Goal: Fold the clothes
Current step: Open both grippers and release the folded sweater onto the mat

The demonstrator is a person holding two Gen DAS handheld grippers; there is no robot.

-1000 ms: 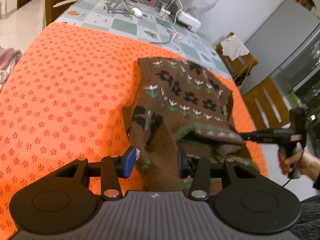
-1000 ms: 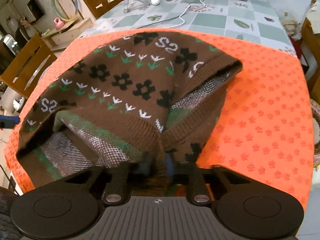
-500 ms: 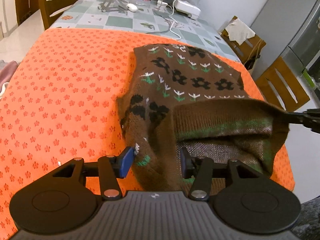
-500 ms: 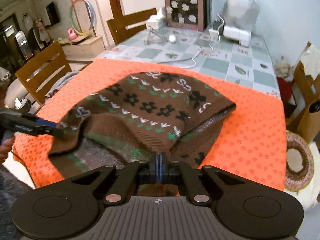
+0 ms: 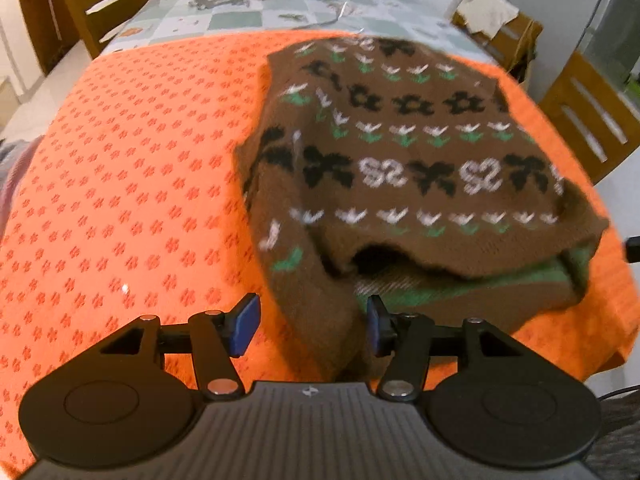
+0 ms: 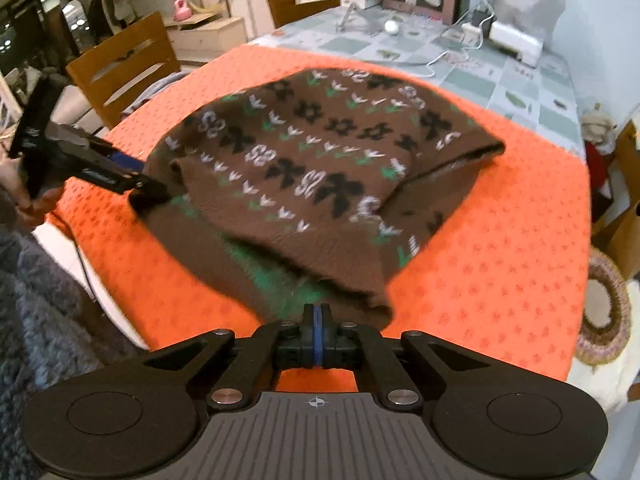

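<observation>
1. Brown knitted sweater, patterned with black flowers and white-green sprigs, is lying doubled over on the orange cloth covering the table.
2. One fold is judged done; further folding is being left.
3. Left gripper is being held open around a hanging edge; right gripper is being pinched closed on the near hem.

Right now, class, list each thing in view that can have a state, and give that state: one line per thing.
Sweater: partly folded on the orange cloth, near edge lifted and gaping.
Left gripper: jaws apart, sweater fabric hanging between them.
Right gripper: jaws together, pinching the sweater's near edge.
Orange cloth: spread flat over the table.
Chair: unoccupied, beside the table.
</observation>
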